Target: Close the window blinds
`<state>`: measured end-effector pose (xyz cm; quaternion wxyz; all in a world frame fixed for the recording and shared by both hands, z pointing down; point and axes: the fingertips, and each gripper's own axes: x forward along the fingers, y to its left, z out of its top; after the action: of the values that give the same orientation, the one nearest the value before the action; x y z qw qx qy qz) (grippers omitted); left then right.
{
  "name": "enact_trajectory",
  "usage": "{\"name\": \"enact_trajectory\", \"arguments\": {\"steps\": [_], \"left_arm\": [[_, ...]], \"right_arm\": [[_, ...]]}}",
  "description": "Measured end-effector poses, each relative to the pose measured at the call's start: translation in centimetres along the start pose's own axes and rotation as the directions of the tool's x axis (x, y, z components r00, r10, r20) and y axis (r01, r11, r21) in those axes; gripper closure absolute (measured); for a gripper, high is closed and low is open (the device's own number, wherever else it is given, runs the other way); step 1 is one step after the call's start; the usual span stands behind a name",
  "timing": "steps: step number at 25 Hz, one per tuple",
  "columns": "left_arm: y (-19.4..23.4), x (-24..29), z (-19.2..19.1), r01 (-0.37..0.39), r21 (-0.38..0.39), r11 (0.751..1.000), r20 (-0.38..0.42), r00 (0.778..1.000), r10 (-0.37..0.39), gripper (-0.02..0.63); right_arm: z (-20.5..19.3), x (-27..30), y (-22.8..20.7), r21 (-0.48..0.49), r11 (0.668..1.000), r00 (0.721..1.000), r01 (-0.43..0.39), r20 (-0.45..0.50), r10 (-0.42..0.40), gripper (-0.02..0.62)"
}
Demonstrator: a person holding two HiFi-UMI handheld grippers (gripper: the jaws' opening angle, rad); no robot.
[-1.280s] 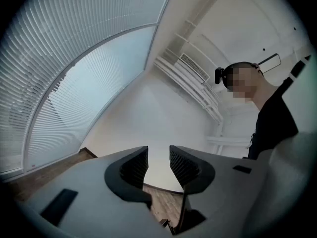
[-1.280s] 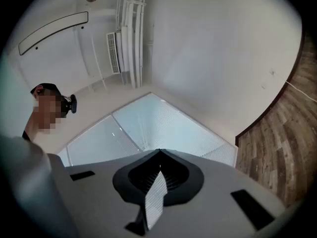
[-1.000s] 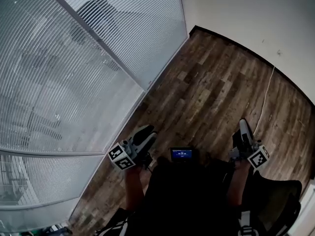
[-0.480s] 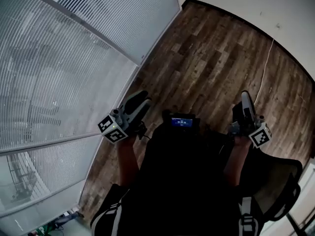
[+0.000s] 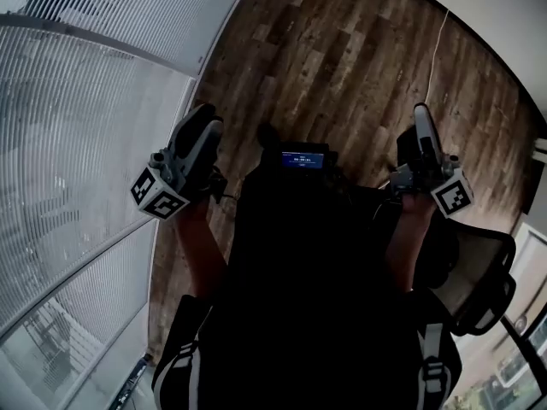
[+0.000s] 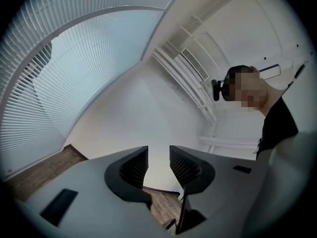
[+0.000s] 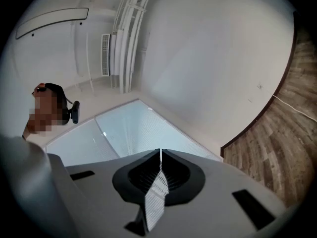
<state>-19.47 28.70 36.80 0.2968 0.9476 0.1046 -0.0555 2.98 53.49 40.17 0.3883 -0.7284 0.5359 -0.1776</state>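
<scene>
the window blinds (image 5: pixel 68 143) hang over the glass wall at the left of the head view, slats lying level. the left tongs (image 5: pixel 202 116) are held out over the wooden floor (image 5: pixel 342 58), near the blinds but not touching them, jaws a narrow gap apart with nothing between. the right tongs (image 5: pixel 421 114) are pressed together and empty, well apart from the blinds.

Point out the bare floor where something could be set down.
The wood floor lies bare between the window blinds and the white wall. A thin cable crosses it near that wall. The dark chair crowds the person's right side.
</scene>
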Motion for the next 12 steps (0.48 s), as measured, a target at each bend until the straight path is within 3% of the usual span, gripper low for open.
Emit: {"name": "enact_trajectory", "arguments": {"steps": [5, 10, 12], "left_arm": [[5.4, 1.7, 2.4, 0.013, -0.052, 0.999, 0.008, 1.000, -0.013, 0.460], [17.6, 1.7, 4.9, 0.003, -0.118, 0.993, 0.001, 1.000, -0.003, 0.460], [19.3, 1.8, 6.0, 0.002, -0.124, 0.992, 0.002, 1.000, -0.002, 0.460]], "right_arm": [[-0.4, 5.8, -0.3, -0.021, 0.999, 0.998, 0.048, -0.028, -0.048, 0.586], [-4.5, 16.8, -1.8, -0.041, 0.994, 0.991, 0.102, -0.082, -0.105, 0.586], [-5.0, 19.0, -1.6, -0.040, 0.993, 0.989, 0.109, -0.095, -0.112, 0.586]]}}
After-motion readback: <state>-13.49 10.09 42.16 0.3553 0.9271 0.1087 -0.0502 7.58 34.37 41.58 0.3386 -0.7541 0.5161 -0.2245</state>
